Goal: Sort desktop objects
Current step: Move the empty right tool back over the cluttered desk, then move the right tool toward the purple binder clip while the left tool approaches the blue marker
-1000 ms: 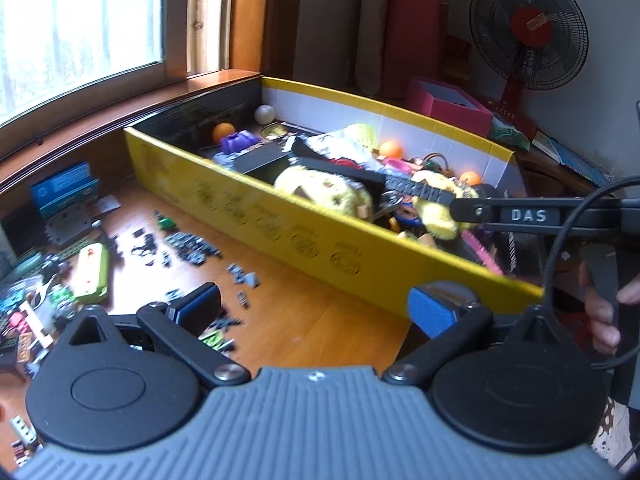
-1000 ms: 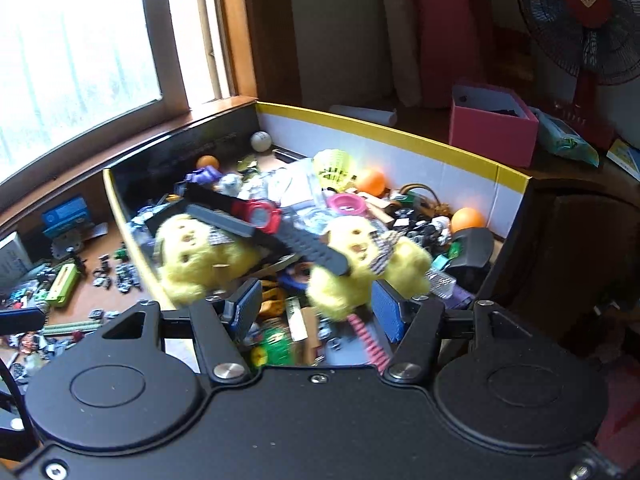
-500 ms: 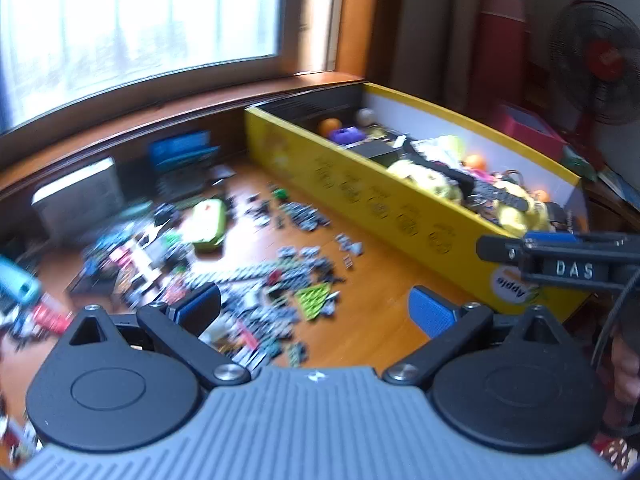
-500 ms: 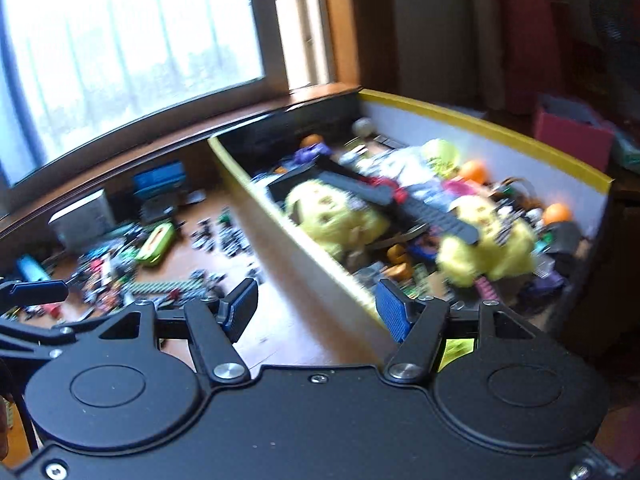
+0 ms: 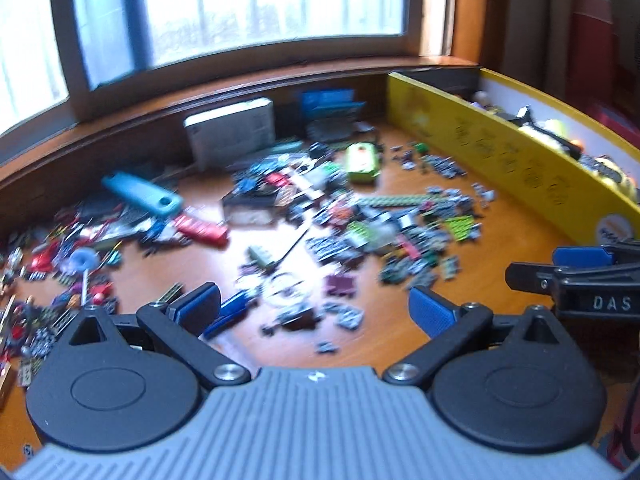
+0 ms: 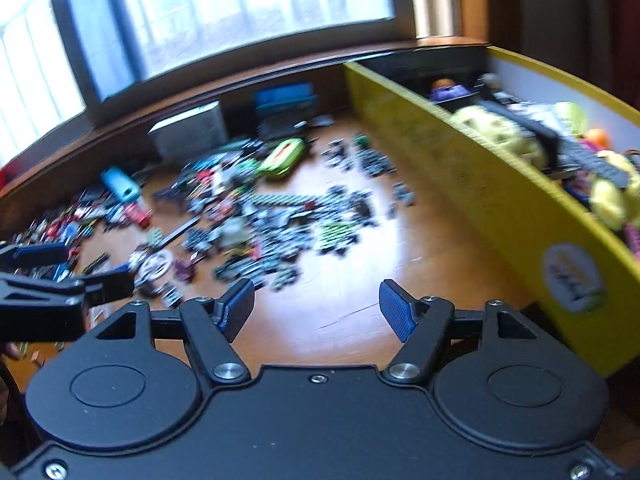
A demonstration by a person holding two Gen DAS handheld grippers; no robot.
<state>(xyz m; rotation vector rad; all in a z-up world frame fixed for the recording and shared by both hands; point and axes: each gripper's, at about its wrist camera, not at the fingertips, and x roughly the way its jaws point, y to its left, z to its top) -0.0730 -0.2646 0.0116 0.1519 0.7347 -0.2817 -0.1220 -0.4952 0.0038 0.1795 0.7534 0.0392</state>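
Both views motion-blurred, fine detail unreadable

Left side of desk (image 5: 400, 336): heap of small red and dark parts (image 5: 48, 256), then blue case (image 5: 140, 194) lying flat with red clip-like piece (image 5: 202, 230) just beside it. White box (image 5: 232, 132) against back ledge under window (image 5: 240, 8), blue box (image 5: 328, 106) to its right

Centre: wide scatter of small bricks and parts (image 5: 384, 228), bright green case (image 5: 362, 162) behind it, dark purple piece (image 5: 340, 284) near front. Same scatter in right wrist view (image 6: 280, 224), green case (image 6: 282, 156) toward back

Left gripper (image 5: 314, 310): jaws spread wide, nothing between blue pads (image 5: 430, 312), hovering above wood and front edge of scatter, not touching anything

Right gripper (image 6: 316, 308): jaws likewise spread, empty, over bare wood between scatter and bin. Also visible at right edge of left wrist view (image 5: 576, 272), blue pad showing

Right: long yellow bin (image 6: 480, 184) along desk edge, full of mixed stuff, yellow plush toys (image 6: 504, 136) with a black strap-like piece (image 6: 552, 140) across them, orange ball (image 6: 596, 136) further back. Round sticker (image 6: 572, 276) on near end of bin wall

Unsorted items all on desk, left of bin
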